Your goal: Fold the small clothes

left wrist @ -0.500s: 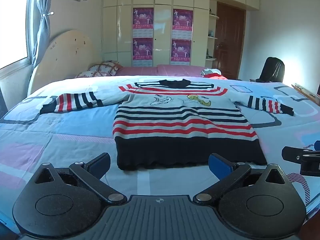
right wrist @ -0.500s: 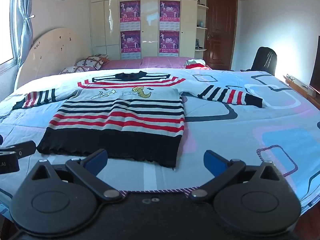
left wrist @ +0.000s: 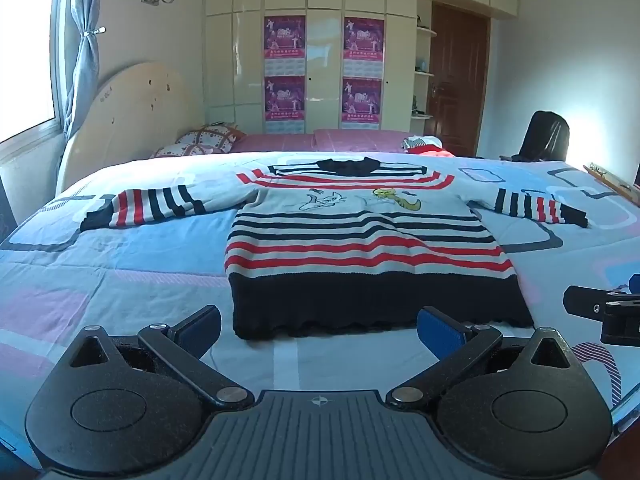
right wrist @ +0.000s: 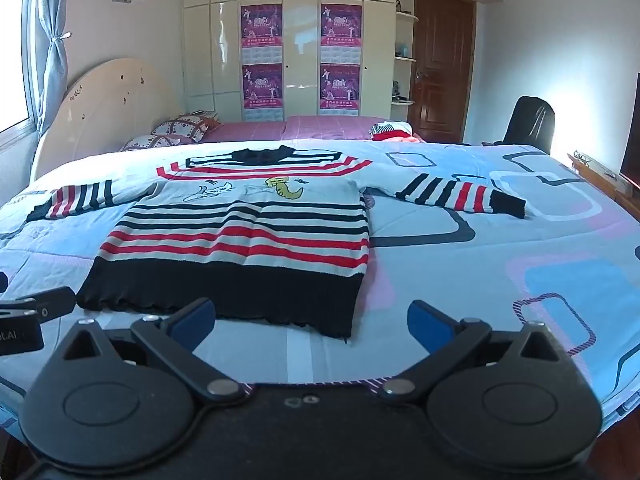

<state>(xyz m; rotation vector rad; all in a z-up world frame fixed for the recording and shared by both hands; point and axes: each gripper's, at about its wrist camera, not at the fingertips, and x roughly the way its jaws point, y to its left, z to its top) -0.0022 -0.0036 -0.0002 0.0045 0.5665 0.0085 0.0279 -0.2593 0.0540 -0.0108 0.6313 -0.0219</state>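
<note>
A bed (left wrist: 120, 264) covered by a pale blue quilt with pink and grey squares fills most of both views. A wardrobe (left wrist: 320, 60) with four purple posters is seen behind it, and a brown door (left wrist: 458, 80) to the right. A striped sweater (left wrist: 360, 248) is laid flat on the bed, front up, collar toward the wardrobe and black hem toward the cameras, with both sleeves spread outward. A black chair (right wrist: 530, 120) is seen by the far right corner of the bed. Two patterned pillows (right wrist: 176, 132) lie by the headboard, and a small red and white pile of clothes (right wrist: 390, 130) at the far edge. The left gripper (left wrist: 318, 326) is held just short of the hem, jaws spread wide with nothing between them. The right gripper (right wrist: 312, 320) is held near the hem's right corner, jaws likewise wide and empty.
</note>
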